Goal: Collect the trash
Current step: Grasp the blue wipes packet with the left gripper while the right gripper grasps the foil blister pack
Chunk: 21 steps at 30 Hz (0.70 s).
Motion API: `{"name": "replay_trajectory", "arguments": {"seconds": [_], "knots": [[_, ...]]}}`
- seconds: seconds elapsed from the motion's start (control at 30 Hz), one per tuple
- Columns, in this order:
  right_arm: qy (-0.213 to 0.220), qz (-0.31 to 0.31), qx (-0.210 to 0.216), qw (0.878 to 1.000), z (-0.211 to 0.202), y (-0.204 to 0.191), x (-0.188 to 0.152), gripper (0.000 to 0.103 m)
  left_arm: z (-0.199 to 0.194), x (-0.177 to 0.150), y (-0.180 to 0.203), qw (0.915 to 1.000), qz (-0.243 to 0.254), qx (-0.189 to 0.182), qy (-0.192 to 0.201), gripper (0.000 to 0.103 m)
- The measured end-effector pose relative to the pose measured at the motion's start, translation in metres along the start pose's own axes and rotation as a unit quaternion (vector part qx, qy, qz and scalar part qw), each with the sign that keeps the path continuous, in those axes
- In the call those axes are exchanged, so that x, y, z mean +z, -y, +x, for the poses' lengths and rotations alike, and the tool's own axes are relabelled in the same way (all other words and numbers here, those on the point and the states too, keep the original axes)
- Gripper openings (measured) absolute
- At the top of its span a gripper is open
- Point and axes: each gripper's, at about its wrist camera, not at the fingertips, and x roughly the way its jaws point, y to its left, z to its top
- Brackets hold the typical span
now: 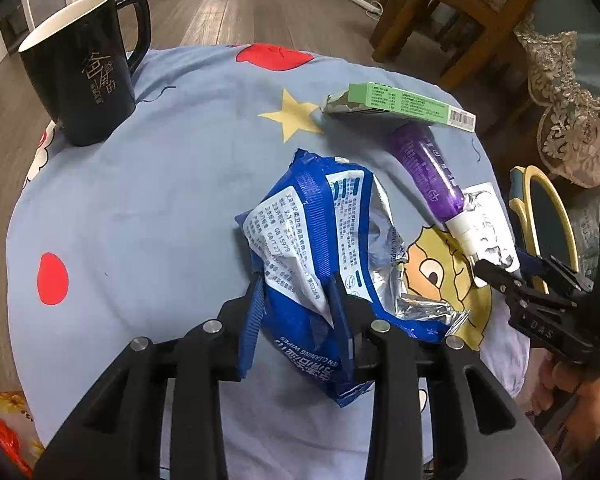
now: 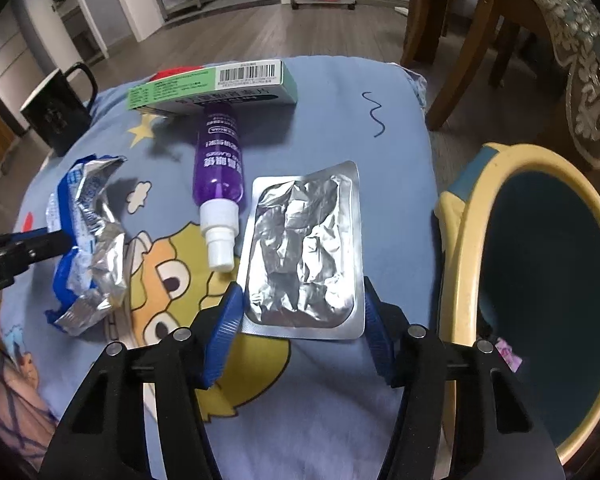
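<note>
A torn blue wipes wrapper [image 1: 320,248] lies on the blue cartoon cloth; it also shows in the right wrist view [image 2: 88,240]. My left gripper [image 1: 298,300] is shut on the wrapper's near part. A silver foil blister pack [image 2: 304,252] lies flat near the cloth's right side, and also shows in the left wrist view [image 1: 490,224]. My right gripper [image 2: 302,320] is open, its blue pads on either side of the pack's near edge. A yellow-rimmed trash bin [image 2: 460,240] stands just right of the table.
A purple spray bottle [image 2: 218,172] lies beside the foil pack, its base against a green box [image 2: 208,86]. A black mug [image 1: 80,76] stands at the far left of the cloth. Wooden chairs [image 2: 460,40] stand behind the table. The tablecloth [image 1: 140,200] covers the whole top.
</note>
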Motion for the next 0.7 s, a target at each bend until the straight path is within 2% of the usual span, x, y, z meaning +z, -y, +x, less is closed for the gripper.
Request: {"name": "replay_trajectory", "arguments": {"seconds": [0.03,0.07,0.13,0.2,0.27,0.37,0.7], "knots": [[0.003,0.005,0.006,1.0,-0.004,0.001,-0.002,0.042,-0.001,0.0,0.0,1.0,0.0,-0.003,0.001,0.029],[0.006,0.009,0.008,1.0,-0.007,0.001,-0.002,0.035,-0.002,-0.001,0.0,1.0,0.0,-0.006,0.002,0.028],[0.013,0.024,0.021,0.999,-0.014,0.004,-0.003,0.026,-0.005,-0.001,-0.001,0.9999,-0.002,-0.015,0.006,0.027],[0.021,0.029,0.024,0.999,-0.023,0.005,-0.005,0.025,-0.009,-0.002,-0.001,0.9997,-0.003,-0.021,0.008,0.026],[0.025,0.04,0.043,0.998,-0.029,0.008,-0.008,0.016,-0.014,-0.003,-0.001,0.9995,-0.005,-0.03,0.012,0.026],[0.037,0.054,0.061,0.996,-0.04,0.012,-0.014,0.011,-0.021,-0.003,0.0,0.9991,-0.002,-0.038,0.019,0.025],[0.091,0.067,0.073,0.991,-0.09,0.017,-0.023,0.01,-0.056,-0.001,0.01,0.996,0.006,-0.065,0.06,0.025]]}}
